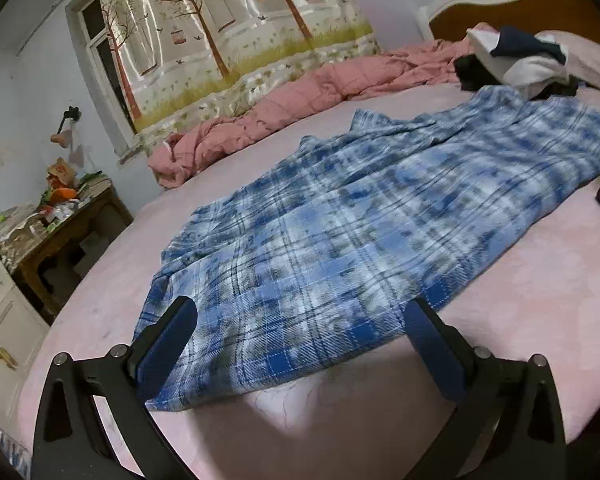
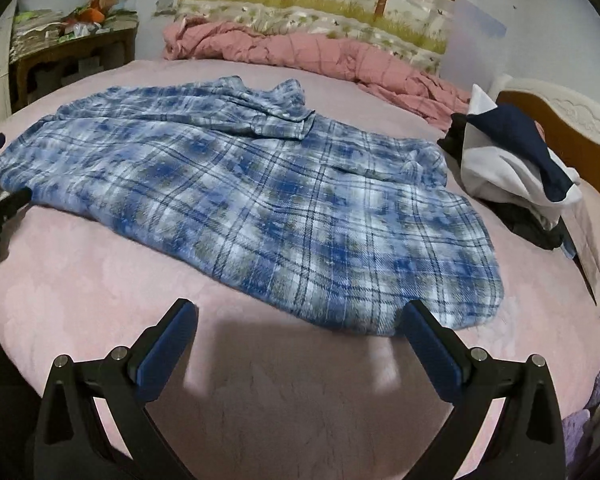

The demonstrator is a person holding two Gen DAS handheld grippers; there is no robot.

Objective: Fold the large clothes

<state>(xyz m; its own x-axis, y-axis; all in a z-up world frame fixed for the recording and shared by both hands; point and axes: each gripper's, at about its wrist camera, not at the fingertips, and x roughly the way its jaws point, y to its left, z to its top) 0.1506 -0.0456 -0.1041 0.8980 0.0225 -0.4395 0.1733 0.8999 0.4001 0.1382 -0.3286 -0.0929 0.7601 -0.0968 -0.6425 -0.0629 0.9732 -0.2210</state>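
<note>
No legible text or labels

A bed (image 2: 80,280) covered with a pale pink sheet carries everything. A blue plaid flannel shirt (image 2: 260,200) lies spread flat across its middle, one sleeve folded over the top. A rumpled pink quilt (image 2: 320,58) runs along the far edge by the wall. Near the headboard (image 2: 572,136), a pile of white, navy and black clothes (image 2: 516,160) sits just beside the shirt.
</note>
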